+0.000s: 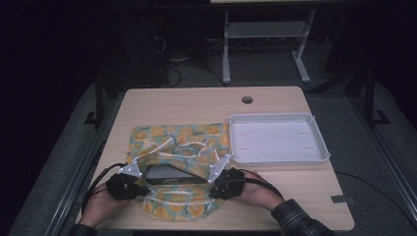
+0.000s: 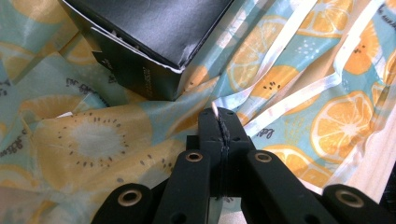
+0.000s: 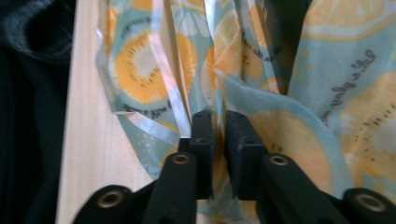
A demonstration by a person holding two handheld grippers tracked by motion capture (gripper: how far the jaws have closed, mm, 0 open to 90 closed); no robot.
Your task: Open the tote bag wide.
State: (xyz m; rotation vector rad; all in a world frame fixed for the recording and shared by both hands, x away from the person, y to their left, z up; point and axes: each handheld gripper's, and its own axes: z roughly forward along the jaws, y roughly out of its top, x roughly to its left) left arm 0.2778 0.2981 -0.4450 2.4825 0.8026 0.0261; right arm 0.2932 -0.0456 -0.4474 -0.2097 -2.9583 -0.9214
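We see the box (image 1: 173,174) lying on the fruit-print bag (image 1: 179,142) at lower centre of the table (image 1: 196,101). The tray (image 1: 278,160) sits just right of the bag, and the cable hole (image 1: 247,100) lies behind the tray.

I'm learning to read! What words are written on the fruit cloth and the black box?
Fruit cloth: curly dark writing beside the fruit slices, too blurred to read for sure.
Black box: small pale print on its side, too small and blurred to read.
White tray: no words on it.
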